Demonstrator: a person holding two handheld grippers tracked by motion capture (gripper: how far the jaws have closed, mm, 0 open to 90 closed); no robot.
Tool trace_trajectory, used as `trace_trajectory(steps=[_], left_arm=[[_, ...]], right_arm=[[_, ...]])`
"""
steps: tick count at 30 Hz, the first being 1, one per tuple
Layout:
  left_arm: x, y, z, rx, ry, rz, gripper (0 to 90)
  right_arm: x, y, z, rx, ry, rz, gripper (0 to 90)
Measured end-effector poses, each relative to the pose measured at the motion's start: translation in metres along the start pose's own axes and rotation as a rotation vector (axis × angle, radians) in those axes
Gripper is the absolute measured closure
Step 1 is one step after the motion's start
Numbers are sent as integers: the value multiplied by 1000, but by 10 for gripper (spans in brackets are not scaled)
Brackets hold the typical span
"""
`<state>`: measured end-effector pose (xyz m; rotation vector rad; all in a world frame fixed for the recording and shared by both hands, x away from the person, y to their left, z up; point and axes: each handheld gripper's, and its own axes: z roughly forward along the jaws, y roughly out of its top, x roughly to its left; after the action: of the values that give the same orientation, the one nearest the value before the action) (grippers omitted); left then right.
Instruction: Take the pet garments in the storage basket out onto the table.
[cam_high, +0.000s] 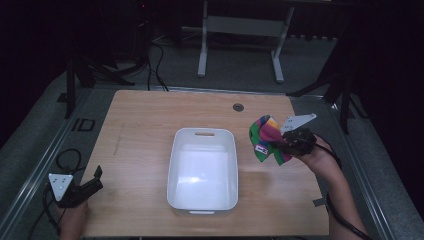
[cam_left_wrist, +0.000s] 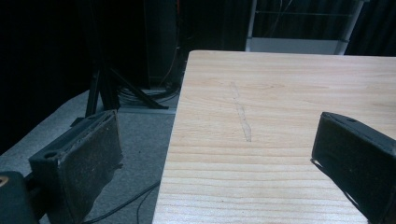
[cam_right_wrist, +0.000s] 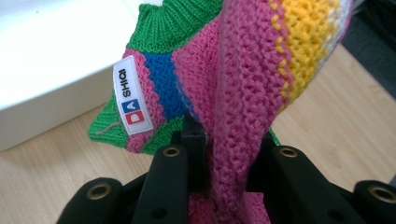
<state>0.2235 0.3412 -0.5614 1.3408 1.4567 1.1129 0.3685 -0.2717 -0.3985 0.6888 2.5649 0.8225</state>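
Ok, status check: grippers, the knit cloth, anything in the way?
Right gripper shut on knit cloth, beside bin. Left gripper open, idle. Nothing between cloth and bin.

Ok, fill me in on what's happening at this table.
A person works at a wooden table with a tool in each hand. The right tool is shut on a colourful knitted cloth and holds it up just right of the white bin, which looks empty. In the right gripper view, the knit is pinched between the jaws. The left tool sits at the table's near left corner, jaws open and holding nothing.
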Motion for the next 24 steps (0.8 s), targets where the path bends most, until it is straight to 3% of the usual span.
trace_trajectory(steps=[10, 16, 24], left_arm=[[1, 0, 0, -3, -4, -7, 22], [1, 0, 0, -4, -6, -6, 22], [0, 0, 0, -3, -8, -1, 22]], right_arm=[[1, -26, 43, -16, -13, 84, 757], [-3, -43, 72, 31, -19, 137, 757], [-4, -60, 98, 81, -24, 187, 755]])
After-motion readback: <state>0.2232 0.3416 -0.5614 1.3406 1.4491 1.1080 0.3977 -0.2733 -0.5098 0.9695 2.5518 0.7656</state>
